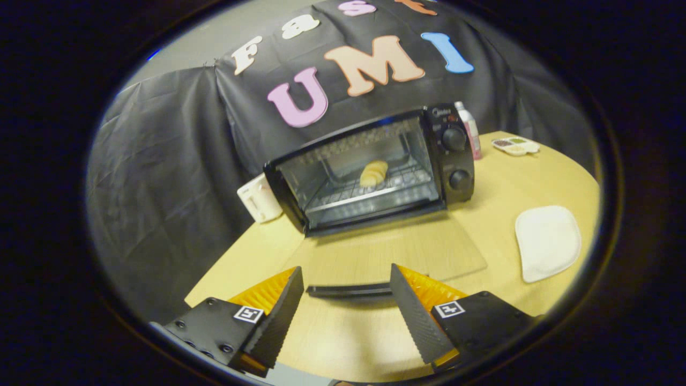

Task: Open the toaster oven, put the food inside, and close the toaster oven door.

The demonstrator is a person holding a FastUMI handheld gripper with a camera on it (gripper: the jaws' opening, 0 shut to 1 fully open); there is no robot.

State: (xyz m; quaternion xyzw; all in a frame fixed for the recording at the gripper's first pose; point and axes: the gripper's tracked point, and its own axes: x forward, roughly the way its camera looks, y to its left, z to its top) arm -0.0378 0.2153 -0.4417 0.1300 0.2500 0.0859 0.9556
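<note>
The black toaster oven [453,155] stands at the back of the wooden table [514,182] with its glass door [396,252] folded down flat toward me. A pale yellow piece of food [373,172] lies on the wire rack inside. The door's dark handle [348,290] runs crosswise between my two fingers, low and close to me. My gripper [345,276] is open, one finger at each end of the handle, and nothing is pinched.
A white empty plate [547,241] lies to the right of the door. A white mug [259,199] stands against the oven's left side. Behind the oven on the right are a pink bottle [471,128] and a small dish tray [515,145].
</note>
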